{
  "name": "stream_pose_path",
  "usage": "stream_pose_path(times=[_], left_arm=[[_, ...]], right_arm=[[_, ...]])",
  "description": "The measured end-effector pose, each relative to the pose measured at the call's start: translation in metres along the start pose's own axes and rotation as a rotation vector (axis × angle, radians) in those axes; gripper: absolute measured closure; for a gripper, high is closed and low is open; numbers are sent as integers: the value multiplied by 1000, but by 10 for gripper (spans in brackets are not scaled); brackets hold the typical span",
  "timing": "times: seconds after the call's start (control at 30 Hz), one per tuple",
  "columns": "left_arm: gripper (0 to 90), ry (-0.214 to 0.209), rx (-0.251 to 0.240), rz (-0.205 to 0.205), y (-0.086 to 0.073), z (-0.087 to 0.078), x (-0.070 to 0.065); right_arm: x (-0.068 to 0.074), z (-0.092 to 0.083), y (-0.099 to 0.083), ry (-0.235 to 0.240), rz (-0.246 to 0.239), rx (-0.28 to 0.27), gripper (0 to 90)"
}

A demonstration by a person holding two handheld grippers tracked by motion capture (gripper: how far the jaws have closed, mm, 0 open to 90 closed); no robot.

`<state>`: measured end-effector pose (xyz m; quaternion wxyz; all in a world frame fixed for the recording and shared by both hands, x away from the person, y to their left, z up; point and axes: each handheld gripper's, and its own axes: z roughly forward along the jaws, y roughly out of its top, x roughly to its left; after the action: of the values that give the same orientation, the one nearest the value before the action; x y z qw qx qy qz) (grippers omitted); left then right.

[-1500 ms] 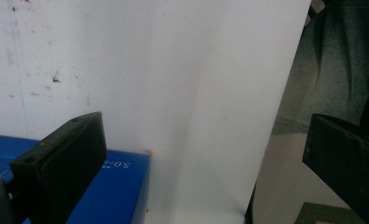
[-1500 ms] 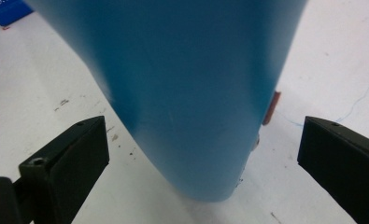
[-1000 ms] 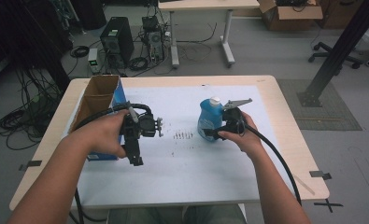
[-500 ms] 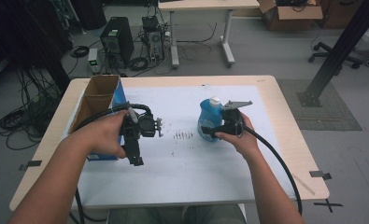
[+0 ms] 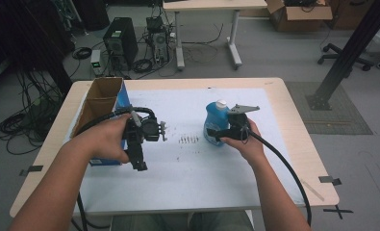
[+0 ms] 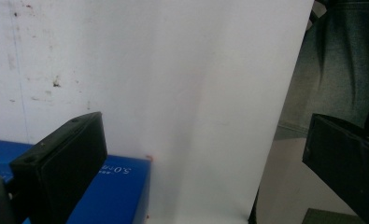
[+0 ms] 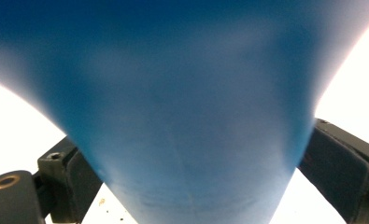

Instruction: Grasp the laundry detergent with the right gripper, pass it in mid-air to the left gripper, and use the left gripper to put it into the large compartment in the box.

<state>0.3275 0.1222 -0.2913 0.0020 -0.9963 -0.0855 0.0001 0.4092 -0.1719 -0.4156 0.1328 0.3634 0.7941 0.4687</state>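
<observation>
1. Blue bottle [image 5: 215, 123], white cap: stood upright on the white sheet [image 5: 192, 173], right of the table's middle, apparently not yet lifted.
2. Right gripper [image 5: 215, 133]: set against the bottle's lower body from the person's side. In the right gripper view the bottle's blue wall [image 7: 187, 116] lay between the two black jaws, which had just been closing on it. Grip judged begun, not proven: contact at the pads [image 7: 334, 158] was not clearly visible (the left pad sat behind the bottle's curve).
3. Left gripper [image 5: 138, 156]: held idle above the sheet beside the cardboard box [image 5: 101, 103], jaws wide apart, nothing between them.
4. Remaining, by judgement: firm up the hold and carry the bottle off, possibly to the box.
5. Hard to make out: bottle label and contents, blurred at close range; the box's inside; small dark specks [image 5: 188, 140] on the sheet, nature unclear
</observation>
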Motion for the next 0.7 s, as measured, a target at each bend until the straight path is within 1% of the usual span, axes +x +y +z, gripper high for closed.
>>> stream_pose_path(times=[0.17,0.2,0.23,0.43,0.7], left_arm=[[2,0,1,4,1,1,-1],[2,-1,1,2,1,1,-1],[2,-1,1,2,1,1,-1],[2,0,3,1,2,0,0],[2,1,0,-3,2,0,0]], right_arm=[[1,0,0,-15,-1,-7,122],[1,0,0,-24,1,-9,132],[1,0,0,-24,1,-9,132],[1,0,-1,-20,0,-23,201],[2,1,-3,-19,0,-34,230]])
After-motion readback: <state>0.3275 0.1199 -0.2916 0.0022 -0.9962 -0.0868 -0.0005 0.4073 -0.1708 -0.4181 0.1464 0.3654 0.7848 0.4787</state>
